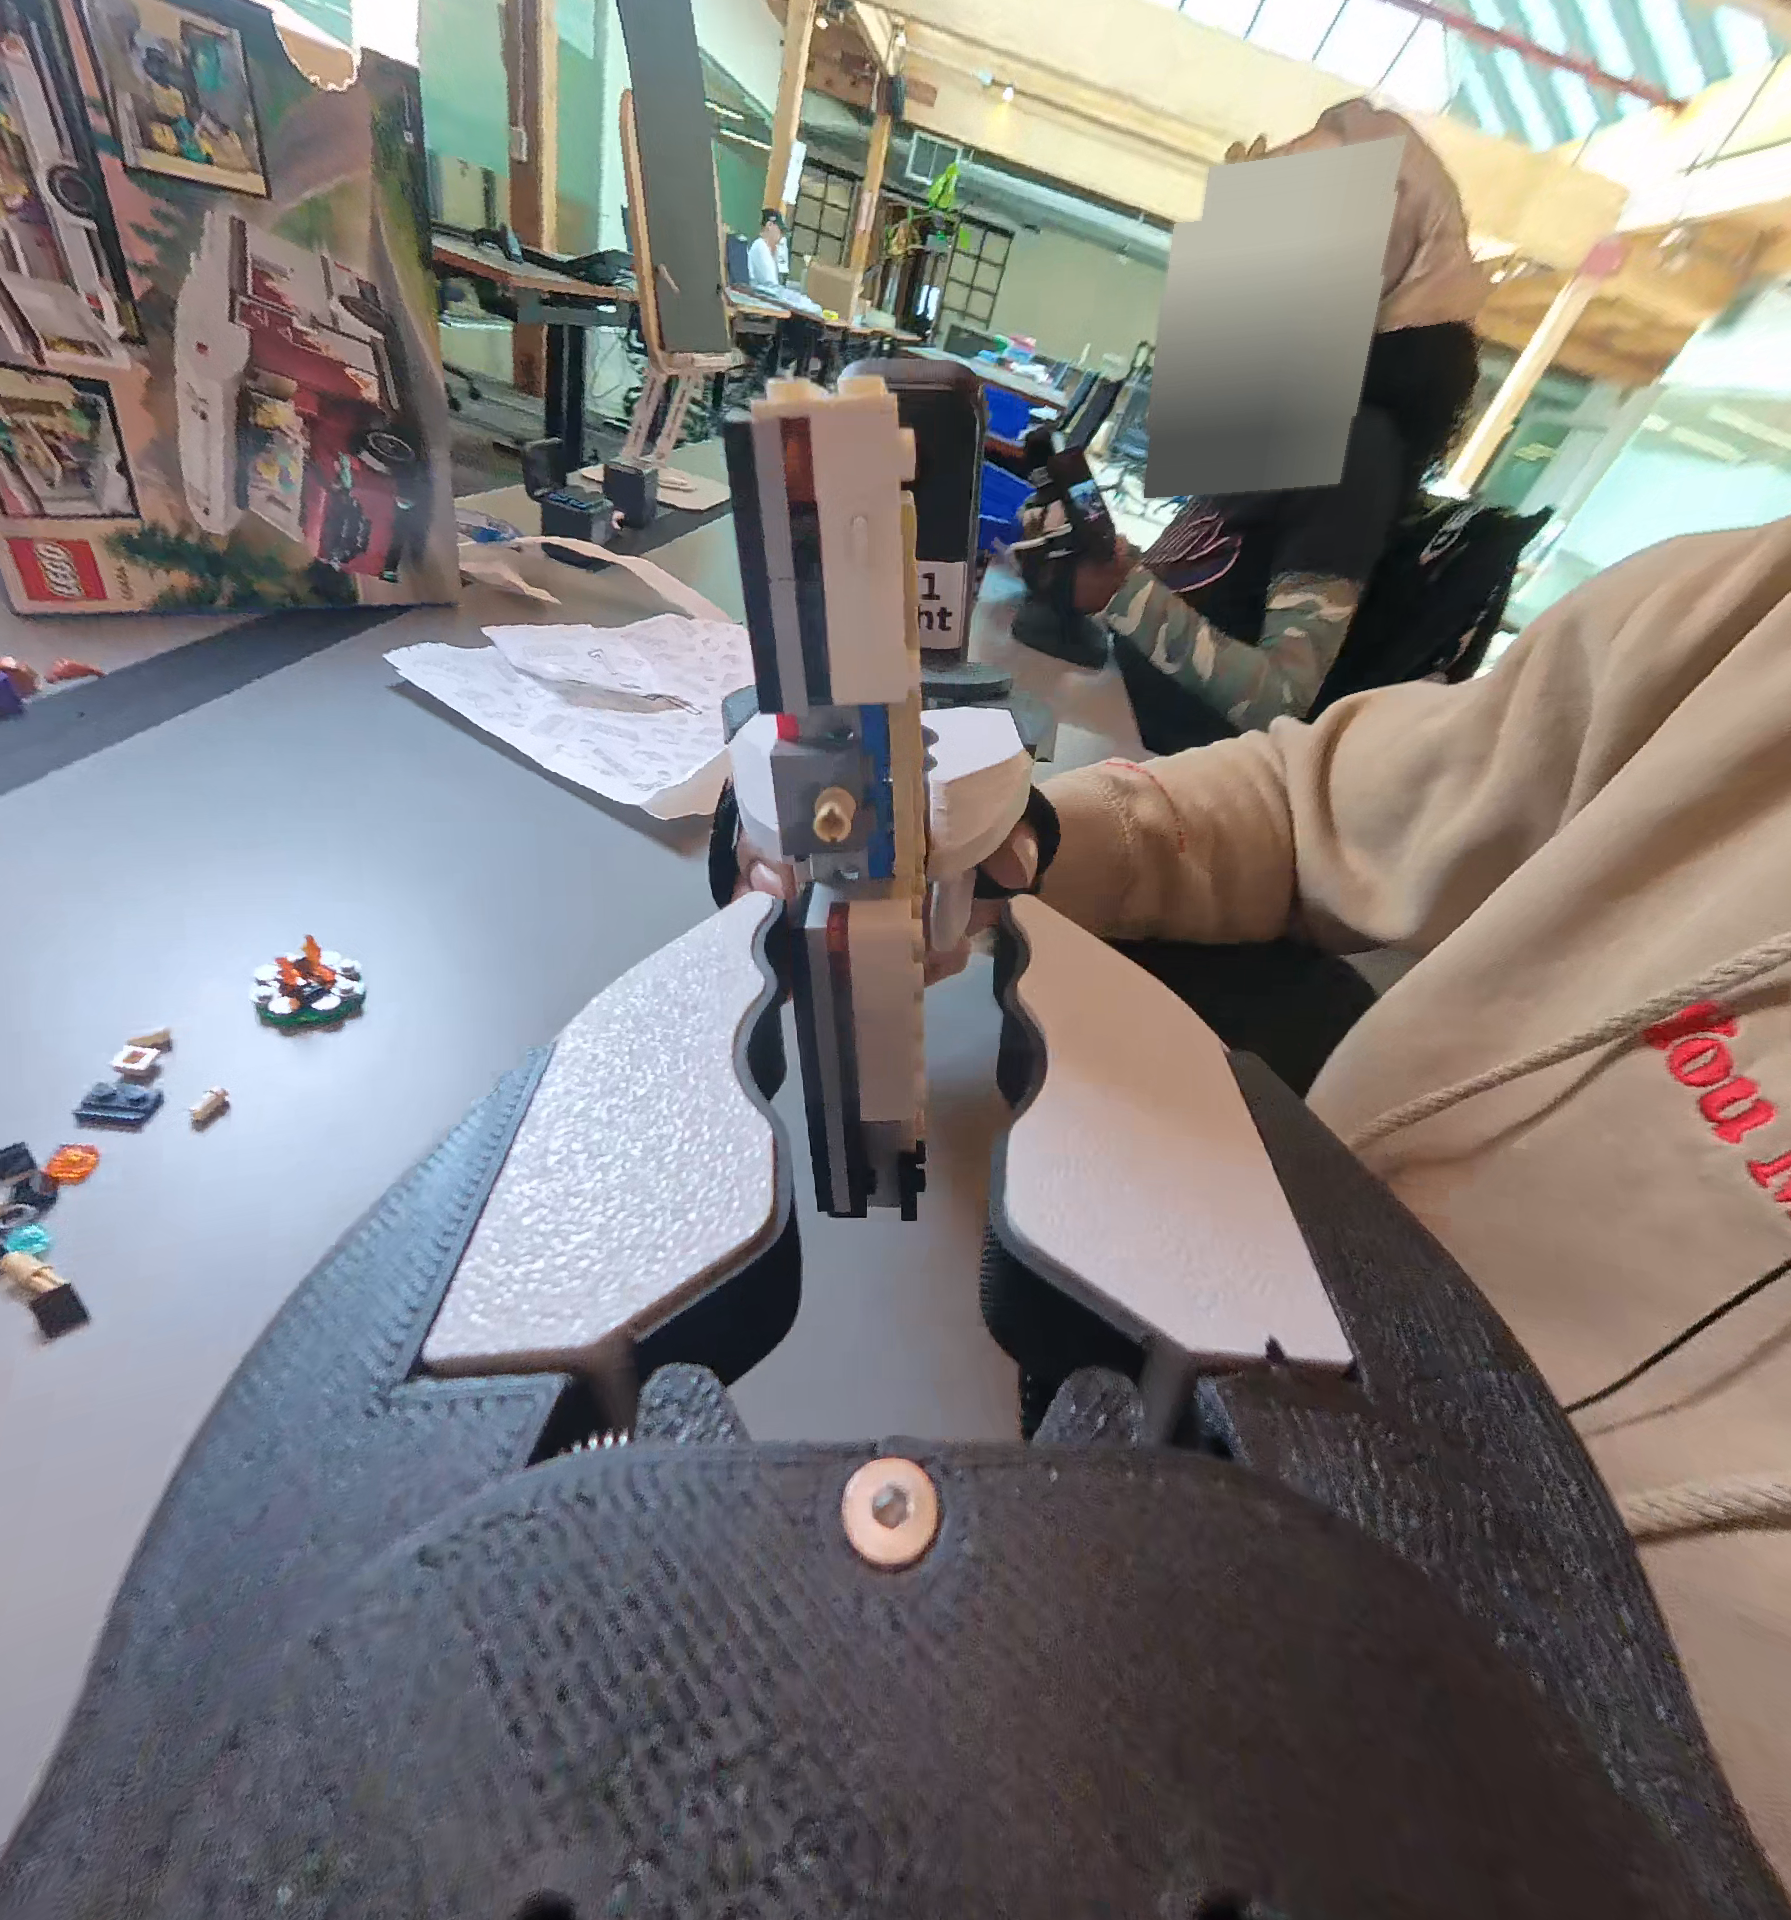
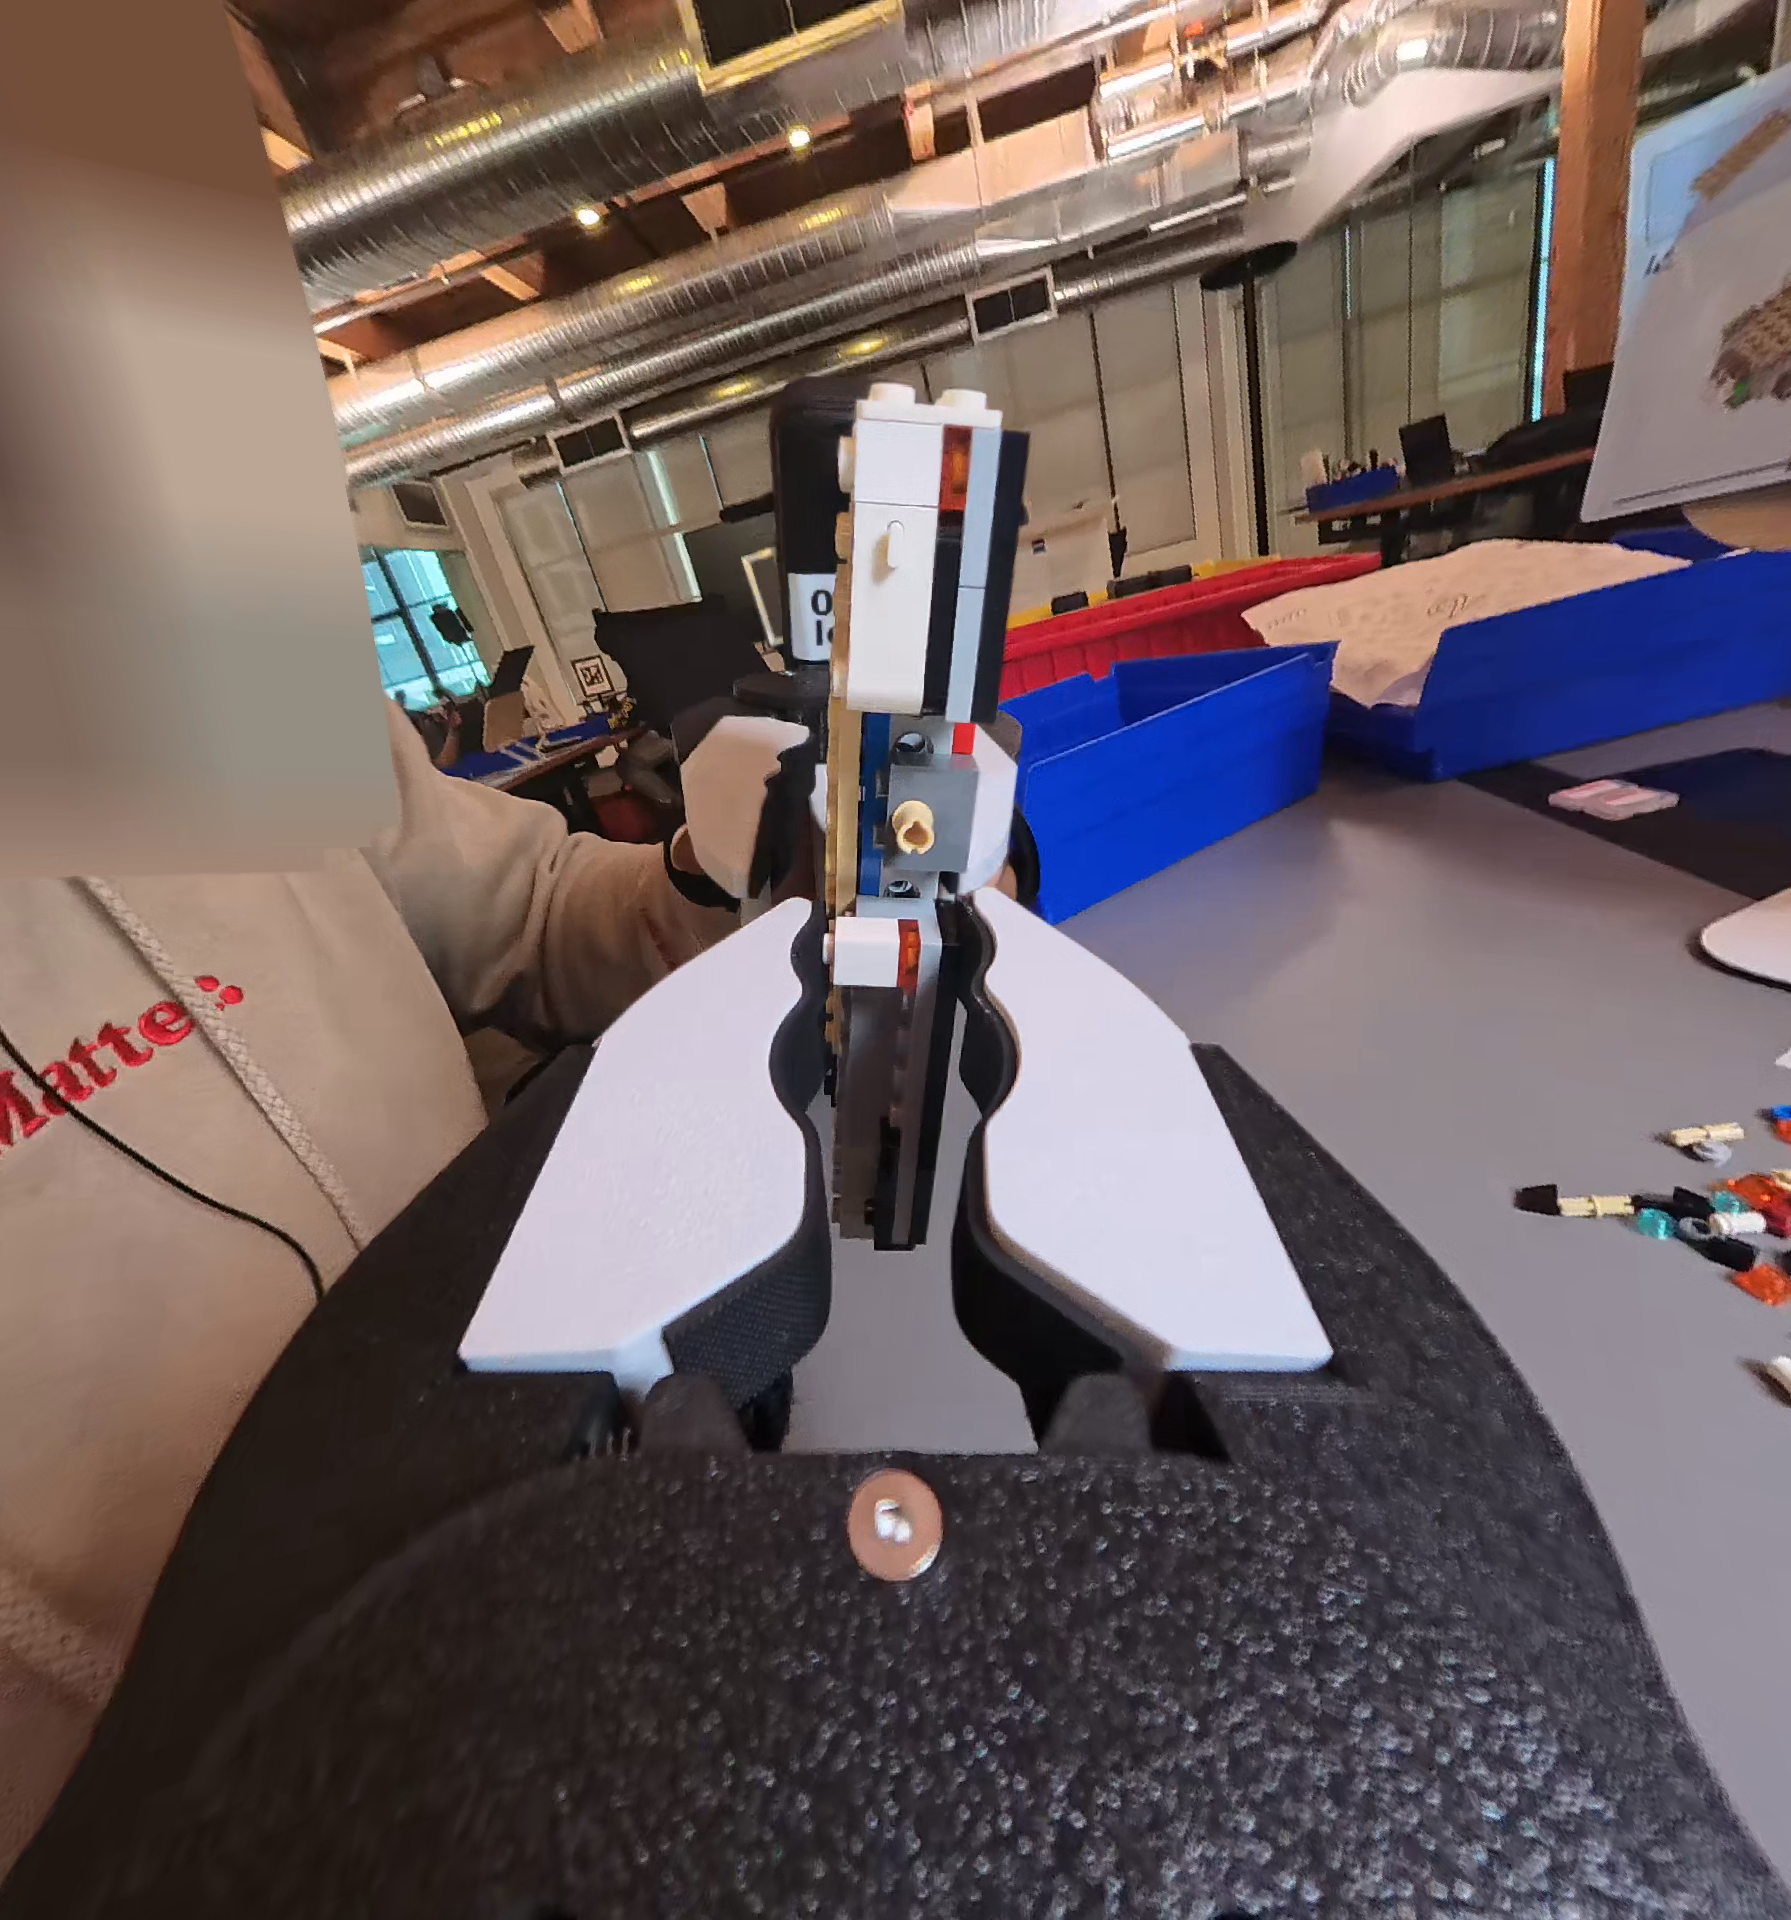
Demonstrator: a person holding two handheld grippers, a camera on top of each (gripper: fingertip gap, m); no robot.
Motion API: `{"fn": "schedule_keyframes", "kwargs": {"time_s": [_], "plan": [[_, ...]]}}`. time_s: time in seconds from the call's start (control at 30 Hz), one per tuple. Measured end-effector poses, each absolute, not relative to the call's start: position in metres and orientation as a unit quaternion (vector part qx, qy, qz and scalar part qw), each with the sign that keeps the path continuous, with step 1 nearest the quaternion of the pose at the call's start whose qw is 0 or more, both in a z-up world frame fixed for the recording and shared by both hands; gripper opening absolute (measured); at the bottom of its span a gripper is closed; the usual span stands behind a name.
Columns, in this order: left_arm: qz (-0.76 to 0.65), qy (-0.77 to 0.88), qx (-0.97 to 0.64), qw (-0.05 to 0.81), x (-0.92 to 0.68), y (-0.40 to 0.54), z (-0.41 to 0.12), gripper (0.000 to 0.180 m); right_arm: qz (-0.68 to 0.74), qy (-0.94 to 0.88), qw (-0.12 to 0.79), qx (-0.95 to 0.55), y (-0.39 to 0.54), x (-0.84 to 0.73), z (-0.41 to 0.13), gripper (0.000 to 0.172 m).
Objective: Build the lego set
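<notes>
free: bare grey table (image 1: 247,810) centre-left | blocked: loose bricks (image 1: 29,1216), paper sheet (image 1: 579,707), blue bins (image 2: 1182,769)

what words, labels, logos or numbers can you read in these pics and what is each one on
I don't copy out writing; these things bear it:
toy brick box, red square logo at its lower corner: legible
black handle, white label with dark print: half hidden
beige hoodie, red stitched lettering: cut off by the frame
paper sheets on the table, fine print: too small to read
booklet page, faint print: blurred
</notes>
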State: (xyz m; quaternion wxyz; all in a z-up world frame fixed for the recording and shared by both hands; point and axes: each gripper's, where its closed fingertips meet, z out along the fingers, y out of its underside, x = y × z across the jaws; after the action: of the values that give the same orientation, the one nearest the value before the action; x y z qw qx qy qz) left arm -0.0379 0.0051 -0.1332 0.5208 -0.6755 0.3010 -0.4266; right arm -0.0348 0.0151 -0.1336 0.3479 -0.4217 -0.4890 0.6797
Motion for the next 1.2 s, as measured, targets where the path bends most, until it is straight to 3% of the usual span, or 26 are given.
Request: {"fn": "schedule_keyframes", "kwargs": {"time_s": [0.1,0.87,1.2], "plan": [[-0.397,0.304,-0.681,0.536,-0.036,0.007,-0.132,0.024,0.681,-0.496,0.358,-0.403,0.010,-0.034,-0.133,0.023],[-0.345,0.341,-0.679,0.551,-0.038,0.005,-0.139,0.024,0.640,-0.525,0.374,-0.418,0.007,-0.038,-0.135,0.030],[-0.336,0.355,-0.665,0.565,-0.031,0.002,-0.138,0.028,0.641,-0.533,0.385,-0.395,0.002,-0.035,-0.135,0.023]]}}
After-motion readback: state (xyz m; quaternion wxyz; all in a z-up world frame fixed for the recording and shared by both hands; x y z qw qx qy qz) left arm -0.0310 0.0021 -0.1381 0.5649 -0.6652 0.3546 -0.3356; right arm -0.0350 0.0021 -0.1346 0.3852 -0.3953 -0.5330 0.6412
